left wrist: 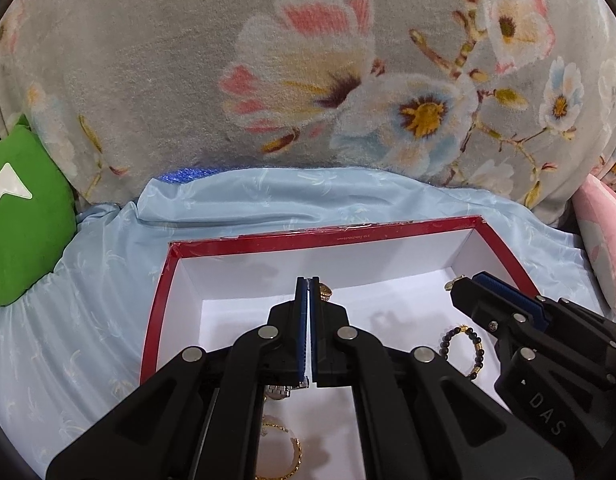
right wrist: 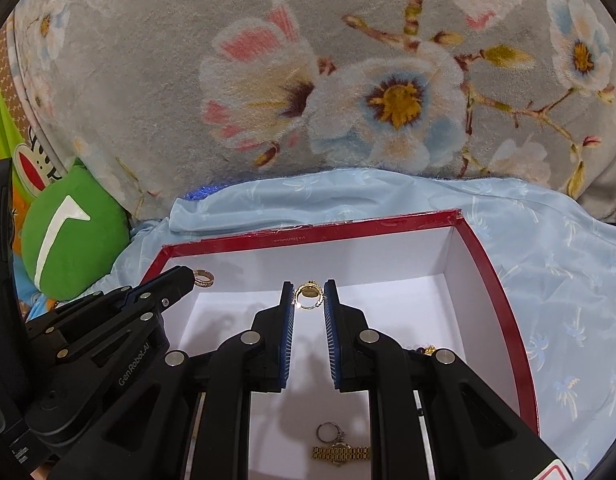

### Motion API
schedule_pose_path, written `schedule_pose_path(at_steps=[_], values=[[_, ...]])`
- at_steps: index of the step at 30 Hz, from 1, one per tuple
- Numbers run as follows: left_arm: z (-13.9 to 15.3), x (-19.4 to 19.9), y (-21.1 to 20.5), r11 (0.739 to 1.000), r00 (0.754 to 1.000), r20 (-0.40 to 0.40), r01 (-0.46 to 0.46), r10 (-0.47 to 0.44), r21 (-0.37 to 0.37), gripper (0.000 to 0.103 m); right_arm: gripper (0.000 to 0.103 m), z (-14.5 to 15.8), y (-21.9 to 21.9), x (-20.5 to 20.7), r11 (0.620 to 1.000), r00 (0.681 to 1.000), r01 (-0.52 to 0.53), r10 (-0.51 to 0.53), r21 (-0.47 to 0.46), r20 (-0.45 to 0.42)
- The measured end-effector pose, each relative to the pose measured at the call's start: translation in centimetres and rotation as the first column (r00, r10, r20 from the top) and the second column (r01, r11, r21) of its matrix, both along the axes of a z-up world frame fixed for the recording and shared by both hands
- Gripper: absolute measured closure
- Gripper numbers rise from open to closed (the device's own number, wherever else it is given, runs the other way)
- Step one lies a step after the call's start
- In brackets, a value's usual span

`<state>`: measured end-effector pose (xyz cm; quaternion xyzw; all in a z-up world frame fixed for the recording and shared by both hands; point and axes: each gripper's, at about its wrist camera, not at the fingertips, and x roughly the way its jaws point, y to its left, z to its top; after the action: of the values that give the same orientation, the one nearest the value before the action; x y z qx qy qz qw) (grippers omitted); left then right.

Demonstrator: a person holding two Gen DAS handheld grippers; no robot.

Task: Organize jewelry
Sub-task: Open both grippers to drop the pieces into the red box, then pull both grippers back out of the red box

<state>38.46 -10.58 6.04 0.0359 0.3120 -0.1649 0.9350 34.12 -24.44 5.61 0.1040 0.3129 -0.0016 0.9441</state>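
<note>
Biggest thing first: the red box point(right wrist: 496, 280) sits on a soft, rumpled blue sheet point(right wrist: 548, 248) on the bed, so if either claw leans on a wall I reckon it tips and everything slides.

Both claws hover over its white floor. The right claw point(right wrist: 309, 300) is pinching a gold ring point(right wrist: 308, 295) right at its fingertips, which looks like a shallow grip. Any twist and it could pop out and bounce off into the folds.

The left claw point(right wrist: 189, 278) is pressed together on a small gold band point(right wrist: 203, 278), also just by the edge, near the box's left wall.

A watch point(right wrist: 340, 453), a silver ring point(right wrist: 330, 432) and a beaded bracelet point(left wrist: 462, 350) already lie inside, and a dropped ring could land on them.
</note>
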Motion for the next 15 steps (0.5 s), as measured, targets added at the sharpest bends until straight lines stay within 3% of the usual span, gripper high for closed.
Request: schedule_pose_path(at_steps=[9,15], values=[[0.02,0.38,0.11,1.0,1.0,-0.001,-0.021,0.021,0.007,0.1,0.087,-0.34,0.42,0.43,0.999,1.0,-0.007,0.007,-0.031,-0.003],[-0.07,0.72,0.48,0.999,0.999,-0.016,-0.043,0.043,0.003,0.08,0.087,-0.26,0.48,0.39,0.999,1.0,-0.005,0.005,-0.034,0.0]])
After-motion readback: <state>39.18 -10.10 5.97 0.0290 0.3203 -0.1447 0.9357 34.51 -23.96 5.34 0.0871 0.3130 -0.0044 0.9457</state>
